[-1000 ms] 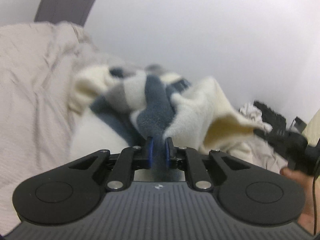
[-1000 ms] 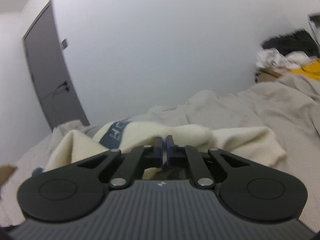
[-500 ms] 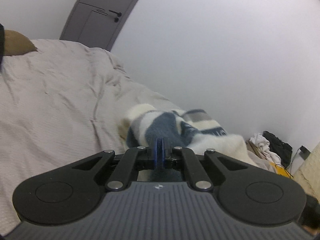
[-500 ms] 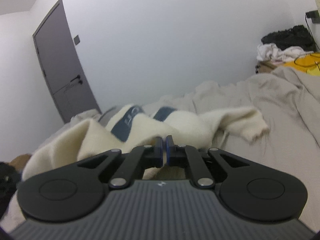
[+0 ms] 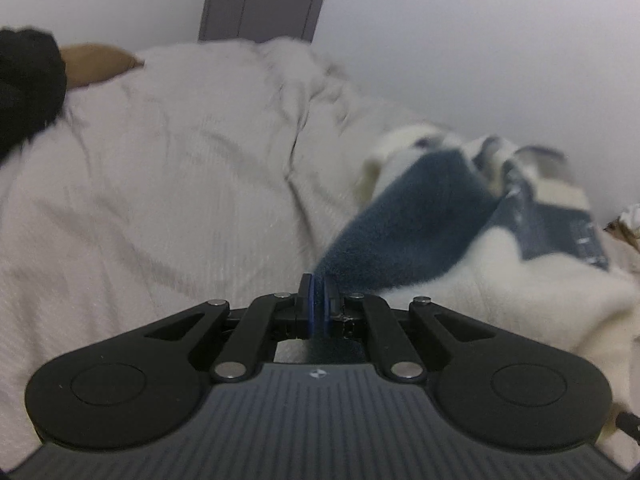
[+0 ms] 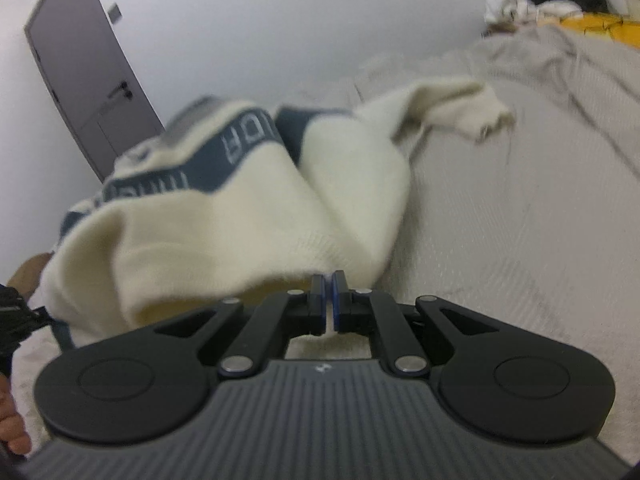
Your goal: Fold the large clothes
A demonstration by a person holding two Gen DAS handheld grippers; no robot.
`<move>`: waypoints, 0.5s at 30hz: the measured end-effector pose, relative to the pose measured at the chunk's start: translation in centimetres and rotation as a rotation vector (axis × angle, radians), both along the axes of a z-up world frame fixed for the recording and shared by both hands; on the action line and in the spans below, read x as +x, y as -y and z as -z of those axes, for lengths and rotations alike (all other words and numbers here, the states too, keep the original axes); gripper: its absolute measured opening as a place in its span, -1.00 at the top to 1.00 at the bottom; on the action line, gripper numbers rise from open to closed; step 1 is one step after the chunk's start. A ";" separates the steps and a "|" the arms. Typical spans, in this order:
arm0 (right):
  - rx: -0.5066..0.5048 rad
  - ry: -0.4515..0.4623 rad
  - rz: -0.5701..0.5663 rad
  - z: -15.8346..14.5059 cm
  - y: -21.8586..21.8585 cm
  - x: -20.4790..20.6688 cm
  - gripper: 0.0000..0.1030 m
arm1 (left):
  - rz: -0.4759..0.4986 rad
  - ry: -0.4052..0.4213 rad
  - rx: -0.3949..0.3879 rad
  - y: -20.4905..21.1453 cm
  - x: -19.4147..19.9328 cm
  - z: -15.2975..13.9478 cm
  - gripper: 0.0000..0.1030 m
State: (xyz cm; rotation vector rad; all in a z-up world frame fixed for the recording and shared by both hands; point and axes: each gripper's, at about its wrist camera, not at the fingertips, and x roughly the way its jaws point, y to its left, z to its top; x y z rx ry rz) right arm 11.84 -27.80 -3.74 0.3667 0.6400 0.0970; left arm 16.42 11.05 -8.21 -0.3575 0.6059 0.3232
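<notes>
Between the clamped jaws of the left gripper (image 5: 319,285) sits a blue edge of the cream-and-blue sweater (image 5: 420,220), which trails ahead and to that gripper's right over the beige bedspread (image 5: 180,208). Ahead of the right gripper (image 6: 329,285), likewise clenched on a cream hem, the sweater bunches leftward, one sleeve (image 6: 460,104) flung out ahead and to the right. To do this well, I judge both grips should draw apart evenly, keep the hem taut and lay it flat before any fold.
</notes>
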 end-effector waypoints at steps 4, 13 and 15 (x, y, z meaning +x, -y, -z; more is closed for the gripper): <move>0.039 -0.010 -0.011 0.6 0.3 0.3 0.88 | -0.002 -0.010 0.001 0.0 0.7 0.4 0.89; 0.023 0.075 -0.042 -1.2 -0.4 -1.0 0.88 | -0.009 0.020 0.038 1.4 -3.0 -3.7 -0.40; 0.027 0.083 -0.041 -1.5 -0.3 -1.2 0.88 | 0.008 0.053 0.062 2.1 -4.4 -5.3 -0.40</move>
